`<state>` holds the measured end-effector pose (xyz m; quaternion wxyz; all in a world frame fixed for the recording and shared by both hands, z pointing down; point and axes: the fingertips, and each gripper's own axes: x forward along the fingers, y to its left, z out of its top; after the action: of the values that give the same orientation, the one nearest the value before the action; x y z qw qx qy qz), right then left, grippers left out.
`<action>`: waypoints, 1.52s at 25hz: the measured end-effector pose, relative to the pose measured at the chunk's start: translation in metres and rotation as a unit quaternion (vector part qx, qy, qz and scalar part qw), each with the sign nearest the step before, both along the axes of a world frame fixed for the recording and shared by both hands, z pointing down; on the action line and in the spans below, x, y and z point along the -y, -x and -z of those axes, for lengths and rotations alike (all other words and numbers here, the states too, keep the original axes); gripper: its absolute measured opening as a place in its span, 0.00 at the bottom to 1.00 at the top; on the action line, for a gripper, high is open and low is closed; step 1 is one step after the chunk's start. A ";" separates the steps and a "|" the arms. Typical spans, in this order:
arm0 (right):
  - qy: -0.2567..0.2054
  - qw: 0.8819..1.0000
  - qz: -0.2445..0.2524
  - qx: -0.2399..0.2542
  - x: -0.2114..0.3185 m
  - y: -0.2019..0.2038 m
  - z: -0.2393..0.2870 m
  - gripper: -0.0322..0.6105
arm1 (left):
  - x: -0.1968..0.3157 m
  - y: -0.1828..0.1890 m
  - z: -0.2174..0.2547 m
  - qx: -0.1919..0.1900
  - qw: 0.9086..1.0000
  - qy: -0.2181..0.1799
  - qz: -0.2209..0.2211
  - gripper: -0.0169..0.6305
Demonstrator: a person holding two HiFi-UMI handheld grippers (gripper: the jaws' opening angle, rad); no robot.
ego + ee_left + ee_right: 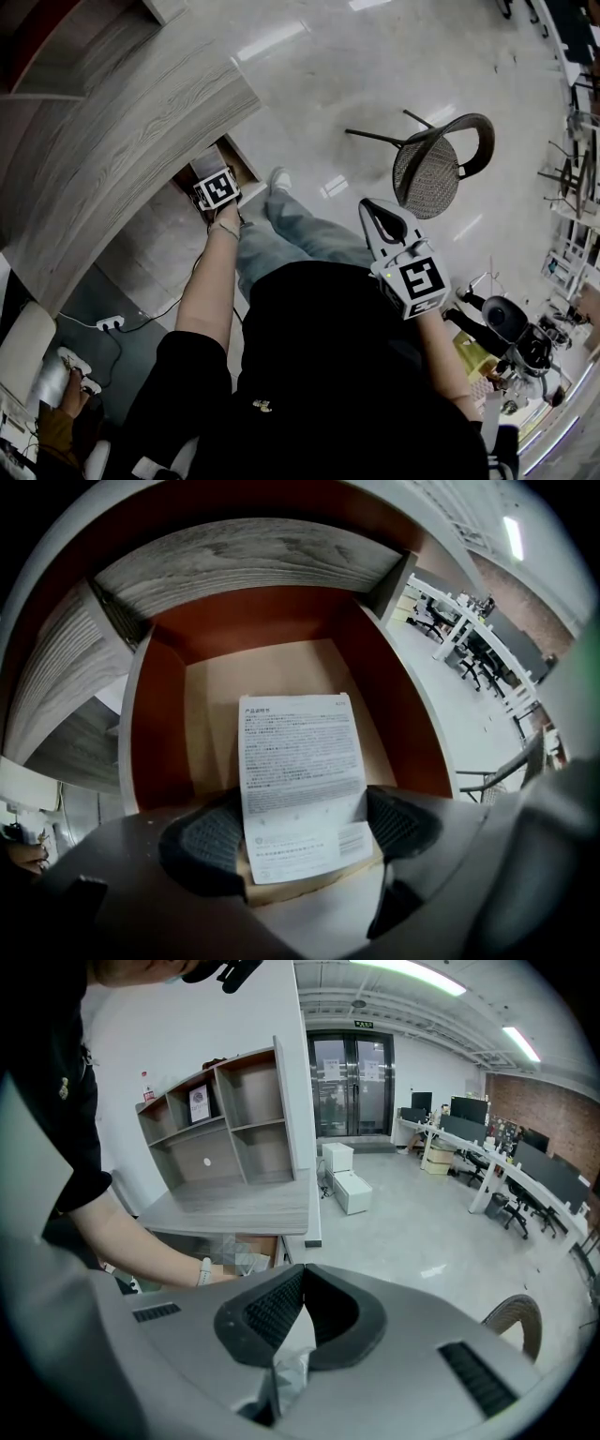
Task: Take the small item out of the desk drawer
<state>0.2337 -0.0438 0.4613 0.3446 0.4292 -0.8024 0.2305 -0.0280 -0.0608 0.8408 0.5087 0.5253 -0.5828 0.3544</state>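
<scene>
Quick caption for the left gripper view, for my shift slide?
Left tool grips a small paper-labelled box over the open drawer.

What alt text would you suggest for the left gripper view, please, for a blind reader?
The left gripper grips a tan cardboard piece topped with a white printed sheet between dark ribbed jaws, over an open drawer with reddish-brown walls below a grey wood-grain panel.
</scene>
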 end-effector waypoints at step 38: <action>-0.072 0.992 0.036 0.098 -0.035 0.160 0.061 0.04 | -0.065 0.050 0.232 -0.132 0.979 -0.086 -0.131 0.68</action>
<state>0.0738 -0.0090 0.4007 0.2404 0.3988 -0.8620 0.2002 -0.0778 0.0040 0.6091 0.4835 0.6811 -0.4648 0.2939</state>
